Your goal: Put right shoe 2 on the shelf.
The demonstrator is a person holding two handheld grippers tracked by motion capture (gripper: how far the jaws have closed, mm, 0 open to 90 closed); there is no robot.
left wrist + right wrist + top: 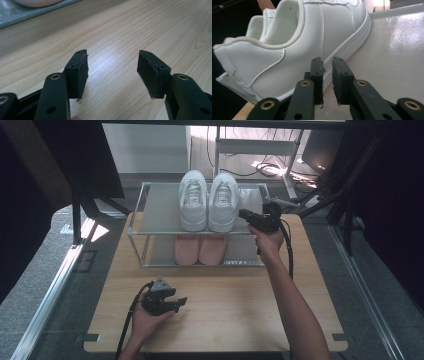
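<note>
While your right gripper [245,213] sits beside the right white leather sneaker [223,202] on the top shelf of the clear two-level shoe rack [137,210], its jaws are a small crack apart and hold nothing, so open them wider, then pinch the heel; your left gripper [112,72] rests wide open and empty on the light wooden table [240,310]

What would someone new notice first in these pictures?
A pair of white leather sneakers sits on the top shelf of a metal-framed two-tier shoe rack, with pink slippers on the shelf below. The right gripper hovers beside the sneakers, fingers slightly apart.
</note>
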